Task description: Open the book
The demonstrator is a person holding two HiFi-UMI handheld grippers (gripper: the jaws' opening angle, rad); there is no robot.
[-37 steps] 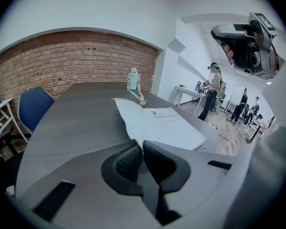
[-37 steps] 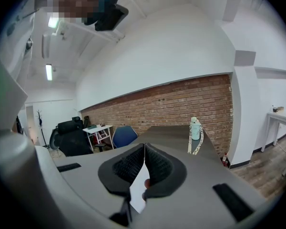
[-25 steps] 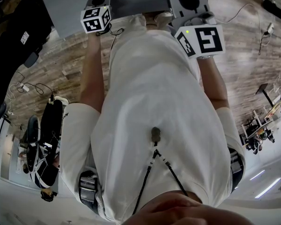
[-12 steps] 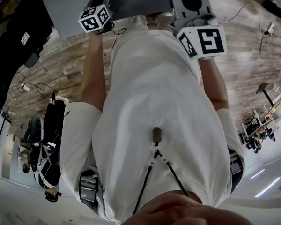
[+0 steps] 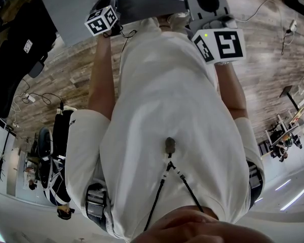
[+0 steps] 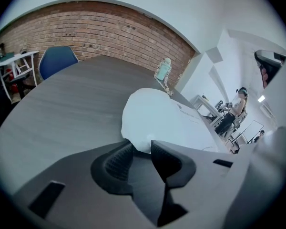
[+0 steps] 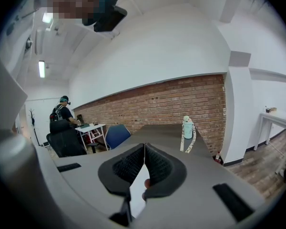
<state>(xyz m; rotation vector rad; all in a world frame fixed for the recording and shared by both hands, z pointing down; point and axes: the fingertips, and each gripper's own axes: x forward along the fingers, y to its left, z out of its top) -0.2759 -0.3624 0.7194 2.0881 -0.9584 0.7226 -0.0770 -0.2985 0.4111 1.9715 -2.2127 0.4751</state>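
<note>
Page-holding falls to the right gripper, its jaws pinched flat on a thin white leaf, probably to turn it. The left gripper, jaws just opening and clamping nothing, sits at the near edge of the book. The book lies on the grey table; a capped bottle stands beyond, its contents unseen.

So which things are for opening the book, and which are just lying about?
For the job:
white paper book on the grey table
right gripper, shut on a white page
left gripper, jaws just been opening, book's corner between them

Just lying about:
pale teal bottle with strap
blue chair
white table
</note>
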